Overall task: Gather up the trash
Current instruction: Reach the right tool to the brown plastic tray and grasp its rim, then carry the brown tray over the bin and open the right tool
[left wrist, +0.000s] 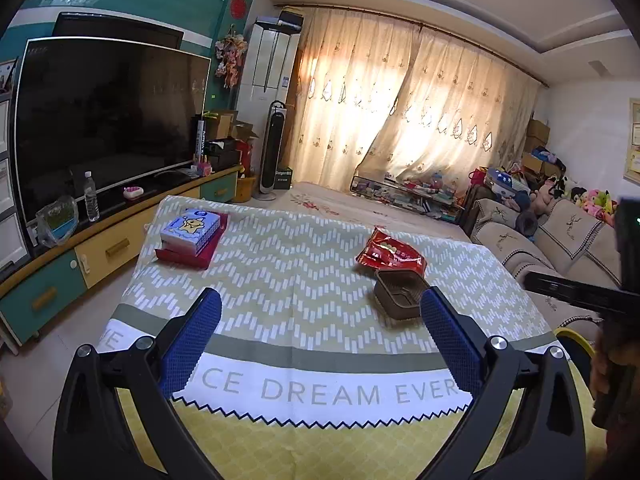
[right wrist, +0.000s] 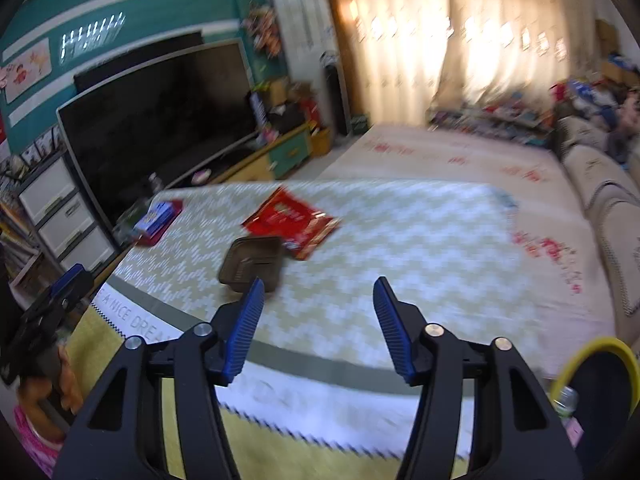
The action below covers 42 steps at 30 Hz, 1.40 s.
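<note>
A red snack wrapper (left wrist: 390, 255) lies on the patterned tablecloth (left wrist: 280, 272), right of centre. Just in front of it sits a brown plastic tray (left wrist: 398, 294), empty. My left gripper (left wrist: 320, 304) hovers over the table's near edge, open wide, nothing between its blue pads; the tray is beside its right fingertip. The right wrist view is blurred: the wrapper (right wrist: 290, 222) and the tray (right wrist: 250, 264) lie ahead and to the left of my right gripper (right wrist: 318, 292), which is open with nothing between its pads. A yellow-rimmed bin (right wrist: 596, 380) with a black liner stands at the lower right.
A blue tissue pack on a red box (left wrist: 192, 236) sits at the table's far left. A large TV (left wrist: 108, 120) on a low cabinet runs along the left wall. A sofa (left wrist: 540, 248) stands to the right, curtains and clutter behind. The other gripper's black body (left wrist: 580, 296) shows at the right edge.
</note>
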Each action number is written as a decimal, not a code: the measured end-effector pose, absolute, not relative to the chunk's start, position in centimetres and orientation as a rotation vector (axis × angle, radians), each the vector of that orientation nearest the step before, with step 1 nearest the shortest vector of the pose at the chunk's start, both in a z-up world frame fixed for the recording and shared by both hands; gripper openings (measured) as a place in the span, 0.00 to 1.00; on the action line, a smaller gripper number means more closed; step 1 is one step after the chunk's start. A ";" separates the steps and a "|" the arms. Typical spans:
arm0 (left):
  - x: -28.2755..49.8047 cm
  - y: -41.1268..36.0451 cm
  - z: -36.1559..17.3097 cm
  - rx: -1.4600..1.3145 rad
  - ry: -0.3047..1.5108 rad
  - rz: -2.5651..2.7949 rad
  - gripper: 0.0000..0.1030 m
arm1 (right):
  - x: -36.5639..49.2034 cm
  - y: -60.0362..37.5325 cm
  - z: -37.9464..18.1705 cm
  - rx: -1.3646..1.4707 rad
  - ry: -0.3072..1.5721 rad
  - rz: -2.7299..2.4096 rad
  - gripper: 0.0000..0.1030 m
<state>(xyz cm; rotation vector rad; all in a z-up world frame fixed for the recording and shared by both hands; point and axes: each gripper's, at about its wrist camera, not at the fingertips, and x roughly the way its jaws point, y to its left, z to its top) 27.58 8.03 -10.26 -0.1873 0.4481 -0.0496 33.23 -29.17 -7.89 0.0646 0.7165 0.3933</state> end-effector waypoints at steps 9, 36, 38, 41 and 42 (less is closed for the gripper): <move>26.9 7.0 -10.1 -0.129 0.455 -0.012 0.95 | 40.6 -24.1 -10.8 0.028 0.881 0.426 0.27; 27.1 7.5 -10.6 -0.191 0.487 -0.029 0.95 | 41.1 -21.1 -13.1 -0.051 0.949 0.387 0.04; 27.1 7.5 -10.5 -0.190 0.488 -0.028 0.95 | 40.1 -21.9 -12.4 -0.045 0.931 0.388 0.04; 27.2 7.4 -10.6 -0.191 0.489 -0.028 0.95 | 37.7 -23.9 -11.4 -0.028 0.894 0.384 0.04; 27.1 7.4 -10.5 -0.191 0.490 -0.028 0.95 | 36.8 -24.7 -11.1 -0.022 0.882 0.377 0.04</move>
